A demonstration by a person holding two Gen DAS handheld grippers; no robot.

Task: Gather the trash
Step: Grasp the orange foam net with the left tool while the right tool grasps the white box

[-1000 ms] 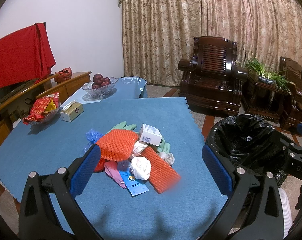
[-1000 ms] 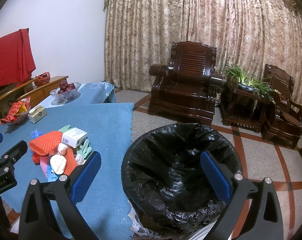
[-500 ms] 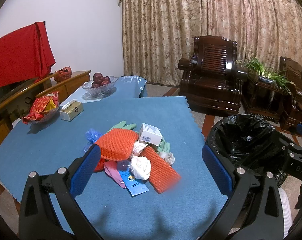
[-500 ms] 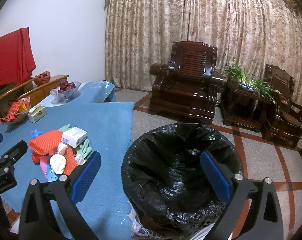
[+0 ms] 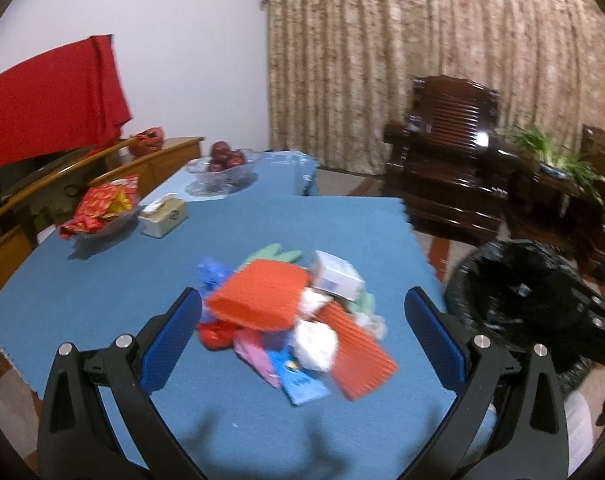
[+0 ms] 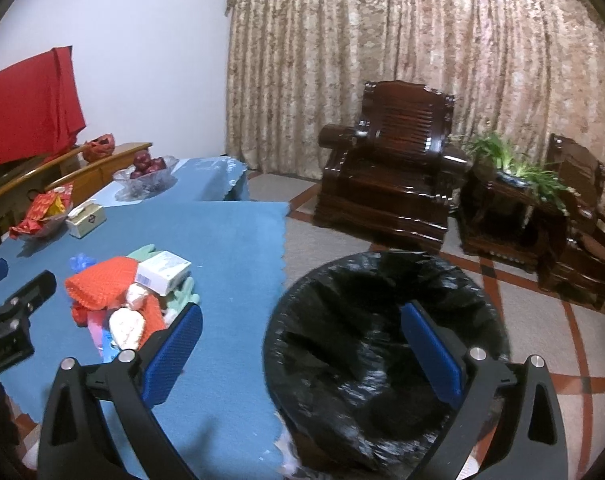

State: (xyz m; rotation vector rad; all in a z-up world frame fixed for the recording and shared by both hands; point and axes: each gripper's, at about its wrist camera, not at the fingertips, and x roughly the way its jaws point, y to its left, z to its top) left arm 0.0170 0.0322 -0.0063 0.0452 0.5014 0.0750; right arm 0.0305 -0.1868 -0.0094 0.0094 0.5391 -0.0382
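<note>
A pile of trash lies on the blue tablecloth [image 5: 102, 280]: an orange foam net [image 5: 258, 298], a second orange net [image 5: 358, 356], a white box [image 5: 336, 274], crumpled white paper [image 5: 314, 344], a blue card [image 5: 302, 380], green gloves [image 5: 278, 252]. My left gripper [image 5: 302, 344] is open and empty, just above and in front of the pile. My right gripper [image 6: 302, 348] is open and empty over the rim of the black-lined trash bin [image 6: 382, 320]. The pile also shows in the right wrist view [image 6: 130, 292].
A tissue box [image 5: 162, 216], a dish of red snack packets [image 5: 98, 212] and a glass bowl of fruit [image 5: 222, 168] stand at the table's far side. Dark wooden armchairs [image 6: 390, 196] and a plant [image 6: 514, 168] stand on the floor beyond the bin.
My left gripper has moved forward and down toward the trash pile; its view is now blurred. The right gripper has hardly moved.
</note>
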